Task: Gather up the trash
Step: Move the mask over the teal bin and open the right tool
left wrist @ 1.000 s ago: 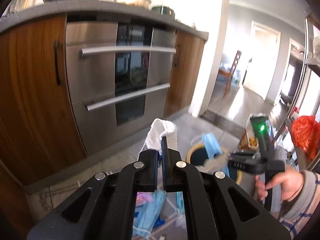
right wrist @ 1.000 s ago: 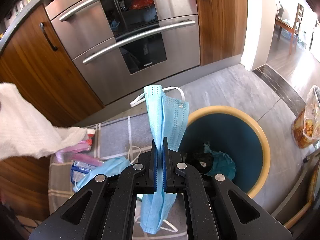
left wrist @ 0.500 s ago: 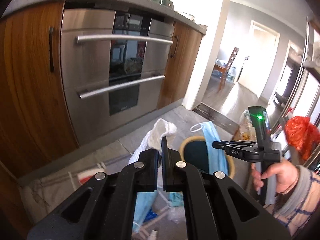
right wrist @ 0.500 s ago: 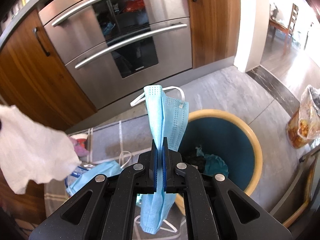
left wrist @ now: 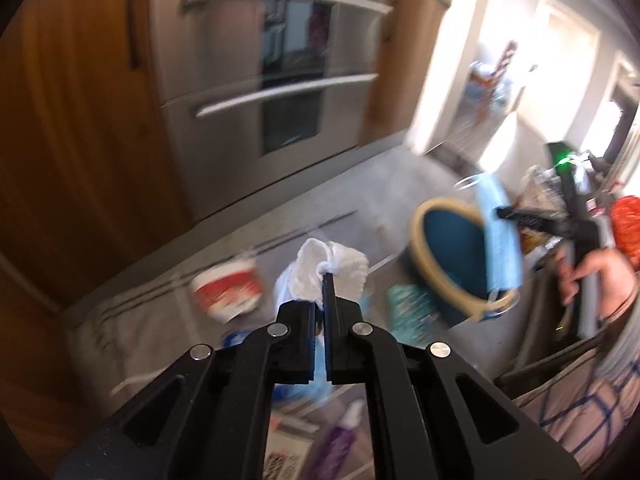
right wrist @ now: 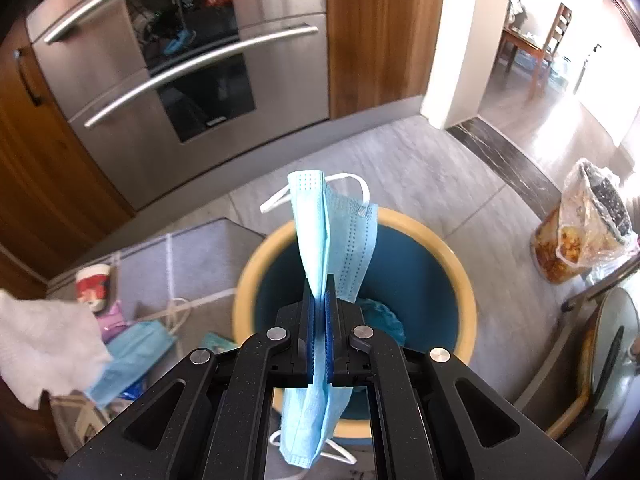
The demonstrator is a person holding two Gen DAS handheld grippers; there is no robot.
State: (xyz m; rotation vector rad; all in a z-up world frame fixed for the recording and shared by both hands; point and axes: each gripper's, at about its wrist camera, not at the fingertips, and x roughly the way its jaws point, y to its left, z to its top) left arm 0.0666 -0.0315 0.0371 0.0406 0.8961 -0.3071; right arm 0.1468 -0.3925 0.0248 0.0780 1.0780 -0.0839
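Right gripper [right wrist: 325, 280] — jaws clamped on blue face mask [right wrist: 320, 232], over the bin [right wrist: 460, 264]. Left gripper [left wrist: 326, 280] — jaws clamped on white paper towel [left wrist: 336, 270].

Steel oven [right wrist: 192, 72], wooden chair [right wrist: 548, 36]

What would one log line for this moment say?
left gripper: shut on paper towel | right gripper: shut on face mask, above bin

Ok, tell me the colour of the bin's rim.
Yellow, around a teal bin; clearest in the right wrist view.
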